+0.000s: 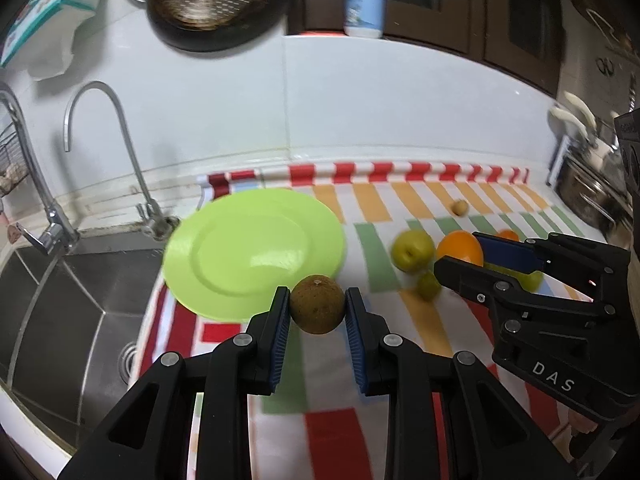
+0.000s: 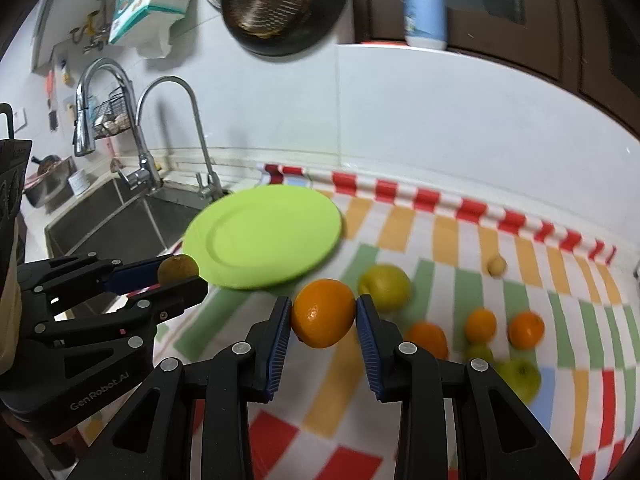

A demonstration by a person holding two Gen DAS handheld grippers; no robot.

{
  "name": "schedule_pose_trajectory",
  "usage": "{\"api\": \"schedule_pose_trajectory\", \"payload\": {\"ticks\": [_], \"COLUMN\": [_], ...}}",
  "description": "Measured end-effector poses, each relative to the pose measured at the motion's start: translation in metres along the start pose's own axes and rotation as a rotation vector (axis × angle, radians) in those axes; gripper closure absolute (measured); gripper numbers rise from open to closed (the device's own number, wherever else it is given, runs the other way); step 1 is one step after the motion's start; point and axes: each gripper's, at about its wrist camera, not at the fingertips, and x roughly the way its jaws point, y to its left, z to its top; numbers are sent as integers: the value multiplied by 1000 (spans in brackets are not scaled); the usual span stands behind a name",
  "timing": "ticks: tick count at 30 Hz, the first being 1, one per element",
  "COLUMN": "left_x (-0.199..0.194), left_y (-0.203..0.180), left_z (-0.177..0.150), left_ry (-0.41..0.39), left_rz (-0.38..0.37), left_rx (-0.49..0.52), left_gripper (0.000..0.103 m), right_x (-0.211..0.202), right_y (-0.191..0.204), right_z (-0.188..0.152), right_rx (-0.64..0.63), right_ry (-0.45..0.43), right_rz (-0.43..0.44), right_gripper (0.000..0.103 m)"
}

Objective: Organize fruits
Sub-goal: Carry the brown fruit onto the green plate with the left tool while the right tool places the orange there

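My left gripper (image 1: 317, 310) is shut on a brown round fruit (image 1: 317, 305) and holds it above the cloth, just in front of the empty lime-green plate (image 1: 240, 244). My right gripper (image 2: 323, 316) is shut on an orange (image 2: 323, 313), held above the cloth to the right of the plate (image 2: 256, 236). In the left wrist view the right gripper (image 1: 468, 260) shows at the right with the orange (image 1: 460, 247). In the right wrist view the left gripper (image 2: 180, 272) shows at the left with the brown fruit (image 2: 177, 268).
A striped cloth (image 2: 440, 248) covers the counter. On it lie a yellow-green apple (image 2: 385, 286), several small oranges (image 2: 525, 330), a green apple (image 2: 520, 376) and a small tan fruit (image 2: 496, 266). A steel sink (image 1: 60, 312) with taps (image 1: 120, 128) lies left of the plate.
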Motion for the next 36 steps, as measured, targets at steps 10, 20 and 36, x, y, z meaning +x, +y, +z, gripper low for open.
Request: {"api": "schedule_pose_trajectory", "payload": {"ticks": [10, 20, 36], "left_x": [20, 69, 100], "left_y": [38, 71, 79], "left_z": [18, 22, 22], "left_ry": [-7, 67, 115], "left_rz": [84, 106, 114], "left_rx": [-24, -62, -74], "left_gripper": [75, 75, 68], "right_x": [38, 99, 142], "right_y": [22, 33, 27], "right_z": [37, 53, 51], "right_rx": [-71, -82, -41], "right_ry": [-2, 64, 118], "right_rz": [55, 109, 134], "right_gripper": [69, 69, 68]}}
